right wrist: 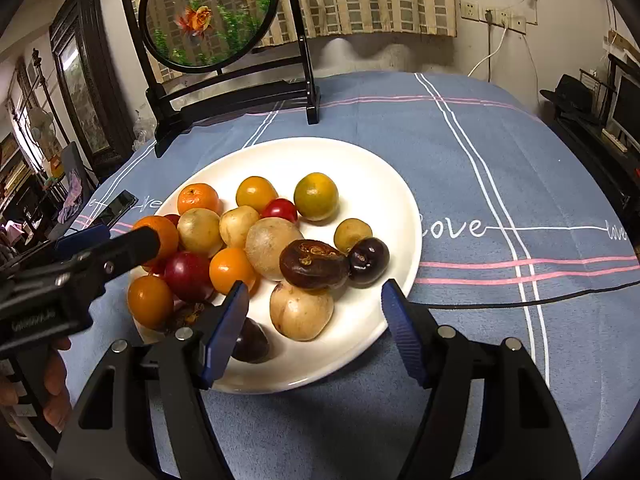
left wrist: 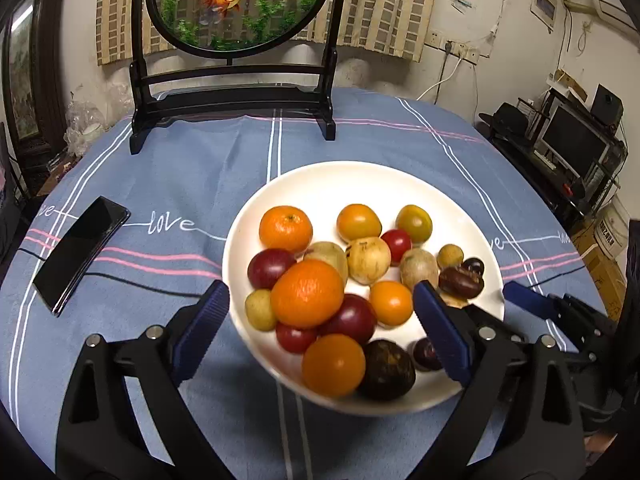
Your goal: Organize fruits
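Right at twelve o'clock from both spread, empty grippers, left gripper point(left wrist: 322, 322) and right gripper point(right wrist: 314, 322): round white plate point(right wrist: 360, 168) of mixed fruits point(left wrist: 307, 294), left nearer big oranges.

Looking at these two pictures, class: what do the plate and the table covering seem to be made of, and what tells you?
White plate: probably glazed ceramic; smooth, glossy rim catching light, though melamine is possible.
Blue tablecloth: woven fabric, matte; soft surface with woven stripes and "love" lettering.
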A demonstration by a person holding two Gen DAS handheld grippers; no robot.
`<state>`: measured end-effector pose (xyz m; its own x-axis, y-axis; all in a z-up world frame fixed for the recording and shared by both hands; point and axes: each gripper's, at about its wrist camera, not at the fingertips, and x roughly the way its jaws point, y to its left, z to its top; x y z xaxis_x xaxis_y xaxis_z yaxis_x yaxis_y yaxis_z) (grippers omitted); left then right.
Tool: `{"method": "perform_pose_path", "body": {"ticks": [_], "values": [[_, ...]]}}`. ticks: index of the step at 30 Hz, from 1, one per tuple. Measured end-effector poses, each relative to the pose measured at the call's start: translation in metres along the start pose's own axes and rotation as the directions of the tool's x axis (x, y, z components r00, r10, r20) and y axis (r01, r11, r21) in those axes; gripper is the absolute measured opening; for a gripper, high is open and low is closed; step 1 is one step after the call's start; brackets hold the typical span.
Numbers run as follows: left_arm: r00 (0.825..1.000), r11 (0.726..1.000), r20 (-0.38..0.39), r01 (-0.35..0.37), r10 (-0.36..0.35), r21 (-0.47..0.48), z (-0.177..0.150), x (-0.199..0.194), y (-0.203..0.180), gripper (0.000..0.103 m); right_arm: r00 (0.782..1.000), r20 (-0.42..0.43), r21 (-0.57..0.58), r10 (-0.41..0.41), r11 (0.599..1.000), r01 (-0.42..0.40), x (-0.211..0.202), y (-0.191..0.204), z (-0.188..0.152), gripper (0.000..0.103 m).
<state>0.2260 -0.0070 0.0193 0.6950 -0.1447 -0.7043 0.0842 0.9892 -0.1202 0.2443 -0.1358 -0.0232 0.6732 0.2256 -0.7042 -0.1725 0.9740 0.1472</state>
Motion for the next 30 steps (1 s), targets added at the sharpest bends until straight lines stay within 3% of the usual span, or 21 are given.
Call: {"method": "perform_pose_path", "body": {"ticks": [24,30], "values": [[0.999,0.998,-0.035,-0.043,0.041,-0.046,-0.047,-0.029,0.013,0.097,1.000,-0.003,-0.015,-0.007,1.000,0.007,-0.023,-0.002,-0.037,0.071],[0.996,0.998,-0.063,-0.064,0.062,-0.023,-0.055,-0.019,0.014,0.099,1.000,-0.003,-0.026,-0.007,1.000,0.007,-0.026,-0.003,-0.044,0.071]]}}
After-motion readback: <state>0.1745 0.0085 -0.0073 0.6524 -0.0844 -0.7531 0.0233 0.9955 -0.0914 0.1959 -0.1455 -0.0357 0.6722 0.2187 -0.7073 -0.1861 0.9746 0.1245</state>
